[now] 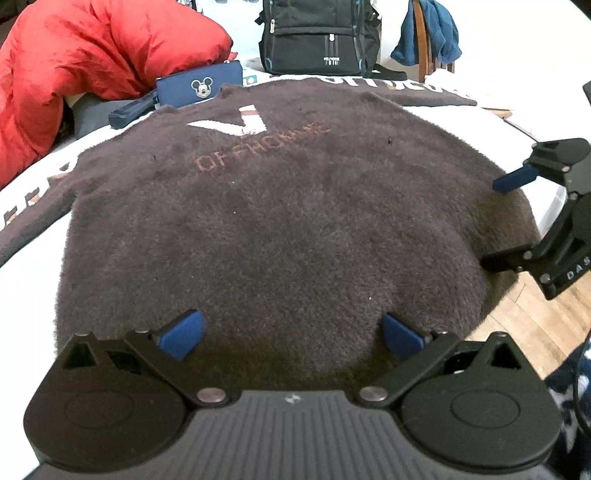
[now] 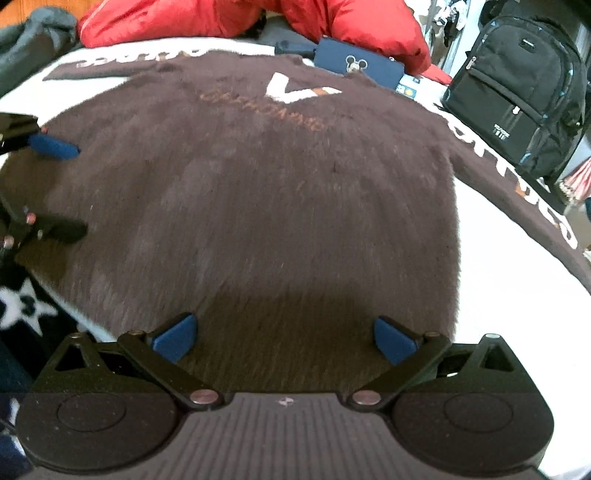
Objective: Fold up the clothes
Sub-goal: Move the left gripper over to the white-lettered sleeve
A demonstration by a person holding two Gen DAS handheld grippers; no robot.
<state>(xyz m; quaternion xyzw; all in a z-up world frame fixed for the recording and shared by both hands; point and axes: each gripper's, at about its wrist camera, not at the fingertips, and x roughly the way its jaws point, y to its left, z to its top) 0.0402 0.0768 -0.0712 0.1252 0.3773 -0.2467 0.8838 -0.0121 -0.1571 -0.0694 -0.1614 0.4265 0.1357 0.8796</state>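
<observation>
A dark brown fuzzy sweater point(image 1: 280, 206) with a white V mark and orange lettering lies flat on a white bed, sleeves spread to both sides. My left gripper point(image 1: 291, 334) hovers open over its hem, blue pads wide apart, nothing between them. In the left wrist view my right gripper point(image 1: 496, 221) shows at the sweater's right edge, fingers apart. In the right wrist view the sweater point(image 2: 258, 192) fills the frame and my right gripper point(image 2: 284, 338) stands open above the hem. My left gripper point(image 2: 74, 190) appears at the far left, open over the sweater's side.
A red puffy jacket point(image 1: 85, 66) lies at the back left, with a navy Mickey Mouse pouch point(image 1: 199, 85) beside it. A black backpack point(image 1: 317, 35) stands behind the bed. Blue cloth hangs on a chair point(image 1: 428, 33). Wooden floor point(image 1: 535, 317) shows at the bed's right edge.
</observation>
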